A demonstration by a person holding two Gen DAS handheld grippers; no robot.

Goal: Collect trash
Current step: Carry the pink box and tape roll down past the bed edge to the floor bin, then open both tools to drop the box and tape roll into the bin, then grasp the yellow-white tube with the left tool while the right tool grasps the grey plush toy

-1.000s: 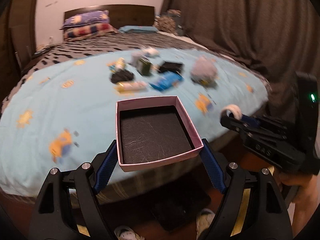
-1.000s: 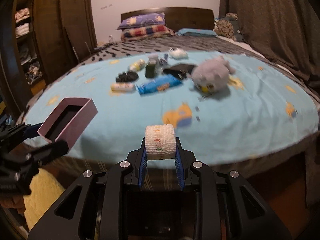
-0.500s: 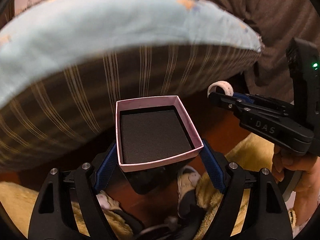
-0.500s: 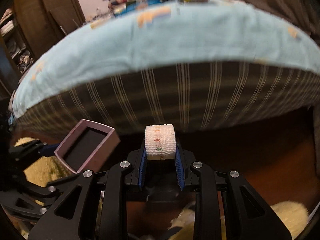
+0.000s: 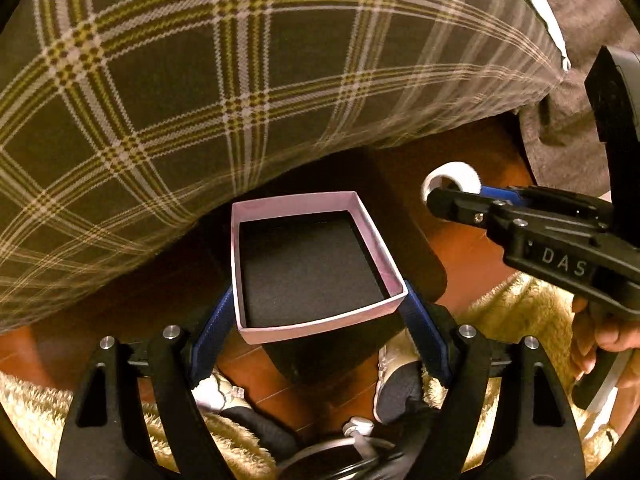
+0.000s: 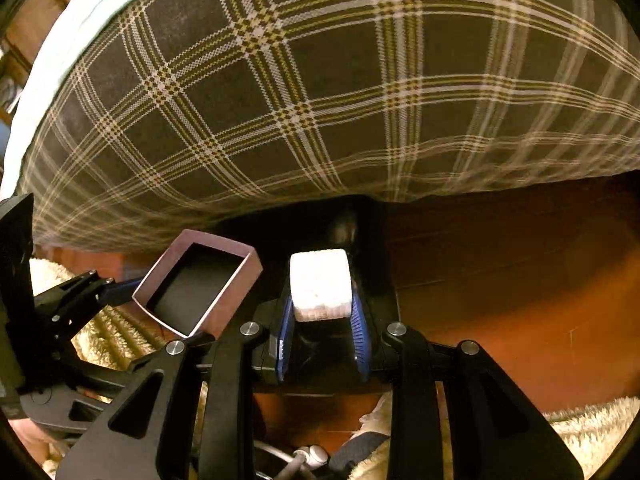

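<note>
left hand-held gripper [image 5: 318, 312]: clamped on pink box [image 5: 310, 264], open side up to receive trash | right hand-held gripper [image 6: 322, 320]: pinching white bandage roll [image 6: 320, 289], low beside plaid bed side [image 6: 320, 80], right of box, likely heading into it

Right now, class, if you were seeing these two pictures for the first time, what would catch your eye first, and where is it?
The dark plaid bed cover fills the upper part of both views. Below it, the left gripper clamps an open pink cardboard box with a black foam lining, held above the reddish wooden floor. To the box's right, the right gripper pinches a small white bandage roll.
</note>
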